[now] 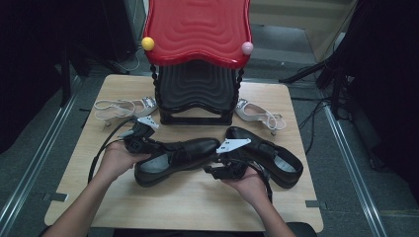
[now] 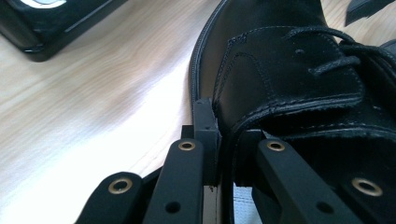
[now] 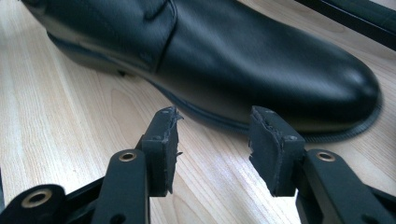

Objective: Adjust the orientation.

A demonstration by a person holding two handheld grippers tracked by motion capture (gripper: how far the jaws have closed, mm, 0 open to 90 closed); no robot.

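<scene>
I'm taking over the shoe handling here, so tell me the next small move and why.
Probably lift the black leather lace-up shoe a little toward the black and red tiered rack. The left gripper has its fingers pinched on the shoe's side wall, while the right gripper waits open beside the toe, over the wooden table.

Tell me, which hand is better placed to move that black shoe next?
Left, probably. The left hand-held gripper is already clamped on the side wall of the black shoe, near its opening. The right hand-held gripper stands open, empty, just short of the toe.
</scene>
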